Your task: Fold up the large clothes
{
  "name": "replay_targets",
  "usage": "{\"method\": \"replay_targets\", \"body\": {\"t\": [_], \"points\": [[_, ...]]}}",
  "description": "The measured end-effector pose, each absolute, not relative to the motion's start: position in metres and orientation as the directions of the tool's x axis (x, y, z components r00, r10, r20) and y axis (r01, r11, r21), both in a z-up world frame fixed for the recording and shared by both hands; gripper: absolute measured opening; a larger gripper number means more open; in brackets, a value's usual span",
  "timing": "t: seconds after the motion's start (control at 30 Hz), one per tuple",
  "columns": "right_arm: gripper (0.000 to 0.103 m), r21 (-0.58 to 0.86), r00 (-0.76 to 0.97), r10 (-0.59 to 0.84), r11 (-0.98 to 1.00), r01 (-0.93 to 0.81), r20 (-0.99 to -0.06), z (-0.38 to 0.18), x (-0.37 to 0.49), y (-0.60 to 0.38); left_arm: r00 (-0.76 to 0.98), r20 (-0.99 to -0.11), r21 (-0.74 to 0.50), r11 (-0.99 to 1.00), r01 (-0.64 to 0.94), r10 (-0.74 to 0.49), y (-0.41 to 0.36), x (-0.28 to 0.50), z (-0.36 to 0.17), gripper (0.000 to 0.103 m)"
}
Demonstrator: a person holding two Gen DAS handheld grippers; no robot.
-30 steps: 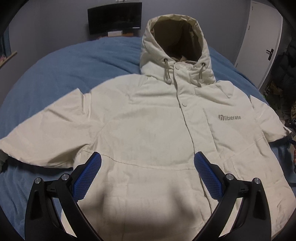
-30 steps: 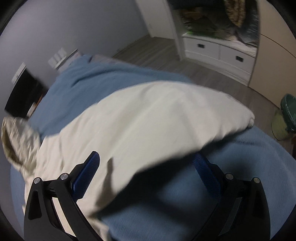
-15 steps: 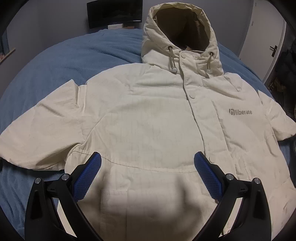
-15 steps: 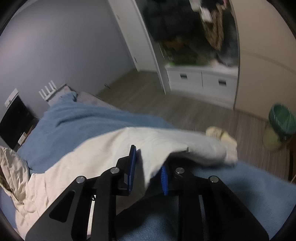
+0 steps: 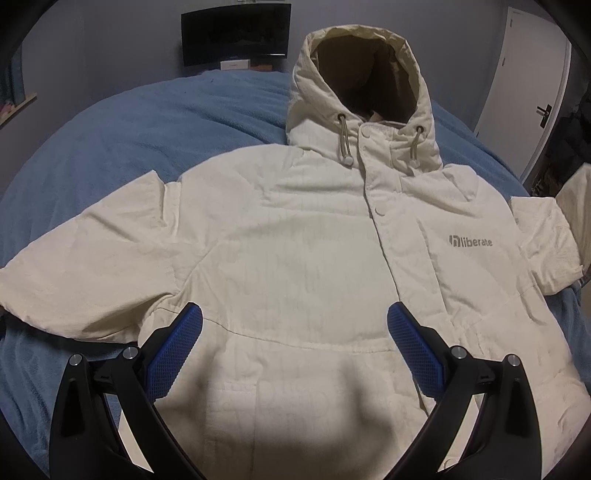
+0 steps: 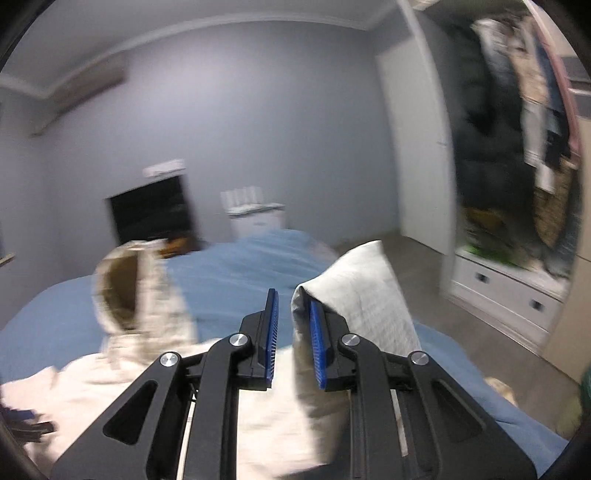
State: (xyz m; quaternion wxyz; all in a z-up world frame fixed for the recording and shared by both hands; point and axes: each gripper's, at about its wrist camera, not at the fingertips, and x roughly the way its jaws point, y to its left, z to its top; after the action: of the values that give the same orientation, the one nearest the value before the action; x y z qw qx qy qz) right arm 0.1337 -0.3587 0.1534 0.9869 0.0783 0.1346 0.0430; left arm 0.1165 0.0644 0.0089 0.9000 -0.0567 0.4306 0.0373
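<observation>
A cream hooded jacket (image 5: 303, 258) lies face up and spread on a blue bed (image 5: 129, 122), hood (image 5: 362, 74) at the far end. My left gripper (image 5: 295, 350) is open and empty, hovering over the jacket's lower front. My right gripper (image 6: 291, 336) is shut on the jacket's right sleeve (image 6: 362, 295) and holds it lifted off the bed, the cuff end standing up past the fingers. The hood also shows in the right wrist view (image 6: 129, 288). The lifted sleeve shows at the right edge of the left wrist view (image 5: 576, 199).
A dark monitor (image 5: 234, 35) stands behind the bed. A white door (image 5: 535, 85) is at the right. An open wardrobe (image 6: 517, 147) with hanging clothes and white drawers (image 6: 509, 295) stands beside the bed. Wood floor lies right of the bed.
My right gripper closed on the sleeve and raised it, swinging up and toward the jacket body. The left gripper stayed open and shifted only slightly over the jacket.
</observation>
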Motion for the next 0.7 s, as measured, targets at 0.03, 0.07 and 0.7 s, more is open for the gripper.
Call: {"method": "replay_targets", "body": {"t": [0.03,0.07,0.7], "points": [[0.014,0.161,0.956,0.138,0.982,-0.098,-0.26,0.156,0.132,-0.346,0.631,-0.776,-0.074,0.99,-0.12,0.019,0.066,0.115,0.01,0.097],[0.014,0.153,0.945,0.193,0.976,-0.157,-0.264,0.159,0.13,-0.323,0.634,-0.773,-0.078,0.989,-0.125,0.019,0.067,0.114,0.012,0.097],[0.016,0.22,0.569,0.497,0.846,-0.486,-0.655,0.039,0.127,-0.177,0.637,-0.771,-0.116,0.98,-0.161,0.013,0.081,0.112,0.009,0.097]]}}
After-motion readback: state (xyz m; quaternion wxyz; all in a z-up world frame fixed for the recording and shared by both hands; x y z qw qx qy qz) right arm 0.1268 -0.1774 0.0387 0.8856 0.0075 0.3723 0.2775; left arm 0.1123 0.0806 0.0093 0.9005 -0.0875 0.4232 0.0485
